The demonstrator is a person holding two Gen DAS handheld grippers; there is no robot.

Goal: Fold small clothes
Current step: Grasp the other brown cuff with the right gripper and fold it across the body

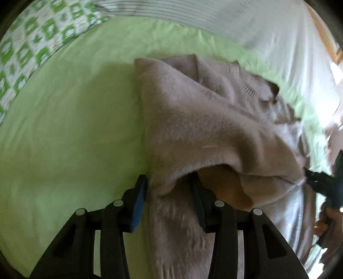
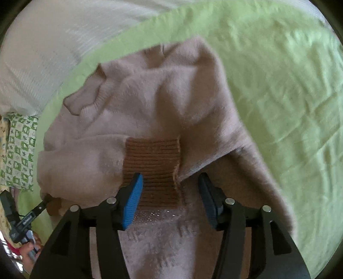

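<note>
Nearest the left wrist camera, the left gripper [image 1: 169, 193] stands part open, its blue-padded finger [image 1: 140, 203] clear on the green side while the other finger [image 1: 198, 203] reaches under a lifted fold of the sweater [image 1: 193, 120]; the pads do not press the knit, so nothing is clamped. Close to the right wrist camera, the right gripper [image 2: 170, 193] is likewise part open, straddling the sweater's brown ribbed cuff [image 2: 152, 163], with visible gaps between pads and fabric.

Only the right view shows that brown ribbing and the ribbed collar [image 2: 94, 103] farther off at left. Only the left view shows the fold's orange-brown inner side [image 1: 223, 182].

Each camera catches the other gripper at the sweater's far edge, with part of a hand [image 1: 328, 223] behind it.

The pinkish-beige sweater lies rumpled on a green sheet [image 1: 64, 128], its long axis running away from both cameras toward the collar. Beyond lie a green-and-white patterned pillow [image 1: 32, 43] and a pale striped cover [image 1: 193, 19]. No readable writing appears.
</note>
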